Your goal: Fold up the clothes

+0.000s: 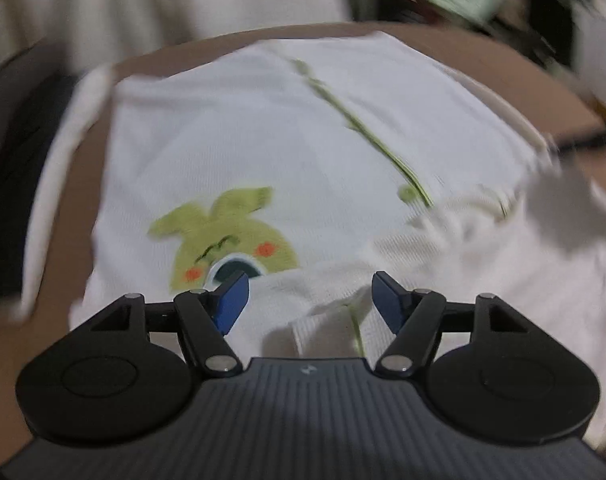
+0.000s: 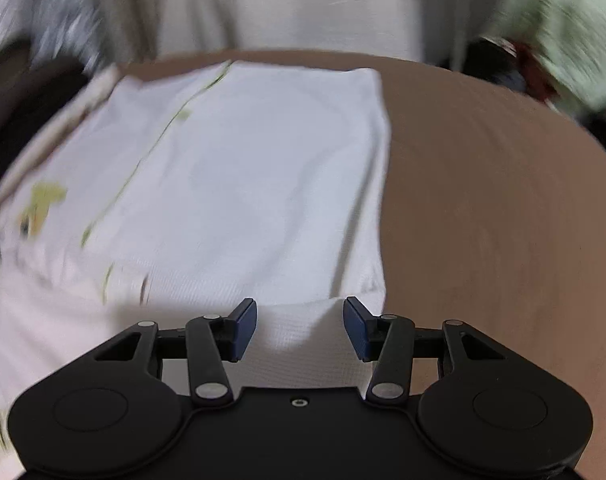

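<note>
fabric sits right between the blue pads of both grippers, so starting nearest: the left gripper (image 1: 309,300) has its jaws spread wide, with a bunched near edge of the white baby garment (image 1: 263,152) humped up in the gap. neither pad looks pressed into the cloth, so i'd call it apart and not pinching. same story on the right gripper (image 2: 300,330): jaws apart, a white corner of the garment lying between them, nothing clamped. my guess is both sit at that near hem because that's the edge you'd lift to fold it away from you, but this could equally be the spot where a fold was just laid down, can't say which.

a bit further out, the garment lies spread on the brown tabletop (image 2: 483,200), mostly flat, with the green cartoon face (image 1: 231,240) near the left gripper and a thin green trim line (image 1: 367,128) running diagonally up the front. one sleeve (image 1: 63,168) trails off the left side.

farthest back, a person's pale top (image 2: 303,4) stands at the table's far edge and a light green cloth (image 2: 555,20) sits off to the right. everything's motion-blurred. nothing's actually blocking the garment, the table to its right is bare.
</note>
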Motion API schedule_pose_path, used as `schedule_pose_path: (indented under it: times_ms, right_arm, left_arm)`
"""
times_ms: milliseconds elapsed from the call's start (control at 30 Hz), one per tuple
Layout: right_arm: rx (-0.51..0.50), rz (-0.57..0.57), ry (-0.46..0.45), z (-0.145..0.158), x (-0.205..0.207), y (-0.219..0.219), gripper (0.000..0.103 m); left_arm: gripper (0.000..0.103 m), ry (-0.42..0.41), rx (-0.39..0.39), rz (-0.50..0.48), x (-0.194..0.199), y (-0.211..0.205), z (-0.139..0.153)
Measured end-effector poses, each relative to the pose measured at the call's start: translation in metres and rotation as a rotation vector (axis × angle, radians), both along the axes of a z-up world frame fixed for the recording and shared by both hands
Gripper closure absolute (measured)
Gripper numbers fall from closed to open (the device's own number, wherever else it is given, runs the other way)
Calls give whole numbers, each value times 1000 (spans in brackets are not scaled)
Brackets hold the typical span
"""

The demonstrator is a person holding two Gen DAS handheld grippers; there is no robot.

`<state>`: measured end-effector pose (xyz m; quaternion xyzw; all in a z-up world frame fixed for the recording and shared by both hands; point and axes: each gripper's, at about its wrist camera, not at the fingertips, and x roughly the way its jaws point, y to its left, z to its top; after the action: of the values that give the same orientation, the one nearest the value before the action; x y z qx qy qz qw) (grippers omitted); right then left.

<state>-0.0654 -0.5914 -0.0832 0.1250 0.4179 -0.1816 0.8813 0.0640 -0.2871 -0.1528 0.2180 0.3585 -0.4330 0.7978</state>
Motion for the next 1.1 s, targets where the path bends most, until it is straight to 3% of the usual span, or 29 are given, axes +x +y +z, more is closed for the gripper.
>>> schedule_pose_path:
  times_ms: [67,167,200,267,300,333,467,600,667,700,733,800,900,1000,1100]
  right_arm:
    - [-25,-31,-12,-4,0,2,49]
    - [-62,-78,-31,-9,0,5,49]
    - [-75,-94,-37,-11,0,6,49]
    - [-100,-126,-50,-15,0,8,54]
    - [-112,-141,-56,-17,0,9,80]
    - [-125,-157,-62,-18,0,10,95]
    - [-175,-220,-87,-26,0,14,96]
    - [-207,-249,-64,-22,7,17,96]
    - [-219,-257,-43,-19,12,18,94]
    - [-226,-261,-32,-17,14,18,93]
    - [-232,-265,-21,-15,16,19,91]
    - [-245,-273,0,-11,21,20,76]
    - [-263,-285,32,-5,28,21,62]
    - [-188,-165,-42,14,29,50,58]
    - [-65,-4,-117,20,34,84,58]
  left_arm:
    - [35,-41,9,-53,2,0,-9]
    - [36,113,-30,-114,10,7,-24]
    - [40,119,-53,-114,9,10,-26]
    - [84,90,-56,-124,4,10,-28]
    - [90,88,-63,-119,3,11,-26]
    - [90,85,-98,-98,2,13,-21]
    - [90,29,-239,-63,-12,26,11]
    - [89,12,-182,-23,-15,21,4]
    - [84,-3,-96,2,-11,13,-11]
    - [76,-32,-49,5,-8,7,-19]
    - [62,-71,-24,9,-6,5,-22]
    - [52,-111,-18,24,0,5,-20]
    - [51,-40,-91,45,7,19,-6]
    - [45,41,-124,44,13,29,-4]
    - [41,85,-89,87,22,30,-13]
